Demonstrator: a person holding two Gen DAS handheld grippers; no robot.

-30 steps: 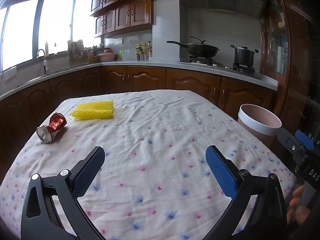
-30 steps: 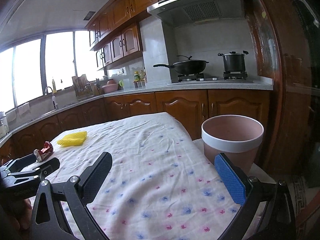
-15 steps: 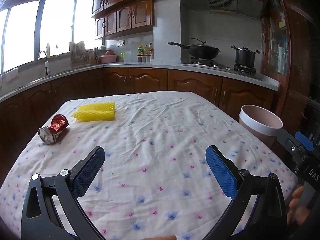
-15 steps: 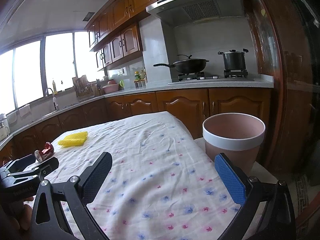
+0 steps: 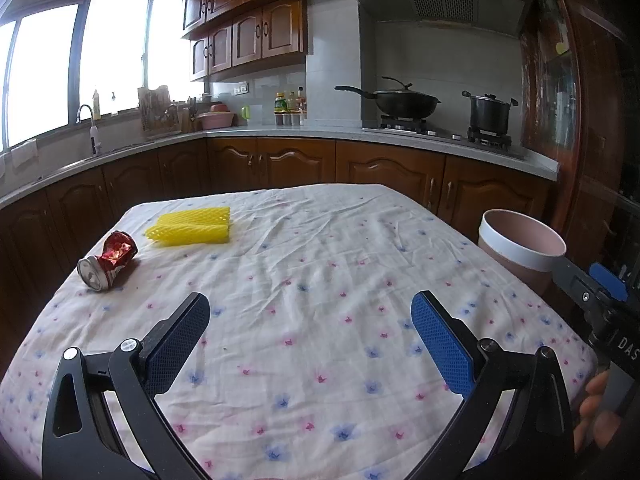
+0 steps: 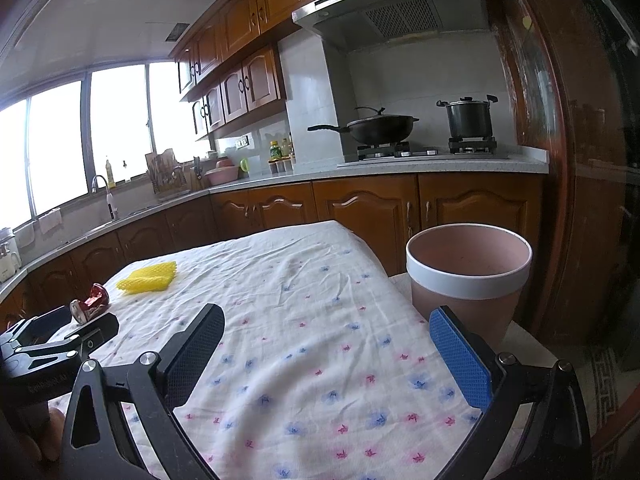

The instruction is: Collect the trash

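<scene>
We see the crushed red can (image 5: 108,260) at the left of the frame, on the flowered tablecloth (image 5: 320,280), with the yellow foam netting (image 5: 190,230) just beyond it; both lie loose, untouched, well apart from the pink bin (image 5: 520,246) at the right edge, which likely waits to take them. Our left gripper (image 5: 310,334) hovers low, fingers spread and empty. Our right gripper (image 6: 326,354) is likewise spread, beside the bin.
</scene>
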